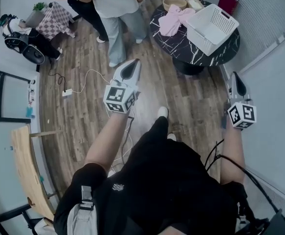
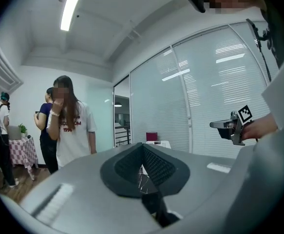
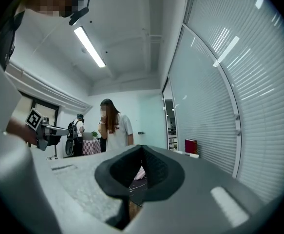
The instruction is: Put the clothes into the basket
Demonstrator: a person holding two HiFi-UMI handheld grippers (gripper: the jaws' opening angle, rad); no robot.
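Dark-clothed torso and one knee of the person fill the bottom of the head view; both arms reach up the frame. L gripper (image 1: 130,70) sits at centre frame, jaws pressed together w/ nothing btwn them; R gripper (image 1: 235,83) is at the right edge by the blinds, jaws likewise together and empty, going by its own view. Both are well apart from the work.

Pink cloth (image 1: 174,19) lies crumpled on the round black table (image 1: 181,53) at upper right, just left of the white basket (image 1: 211,27) and about touching it; not in the basket yet. Wooden bowl (image 1: 174,3) stands behind the cloth; two people stand at top centre, clear of the table.

Handling, as a judgement: the cloth is soft, light and limp, so it will drape and trail rather than hold shape; not fragile, not slippery. Best hold is prob. a raised fold near the middle of the heap, so less hangs down to catch the basket rim; an edge grip would leave a long tail. Basket looks like thin plastic and may slide if nudged.
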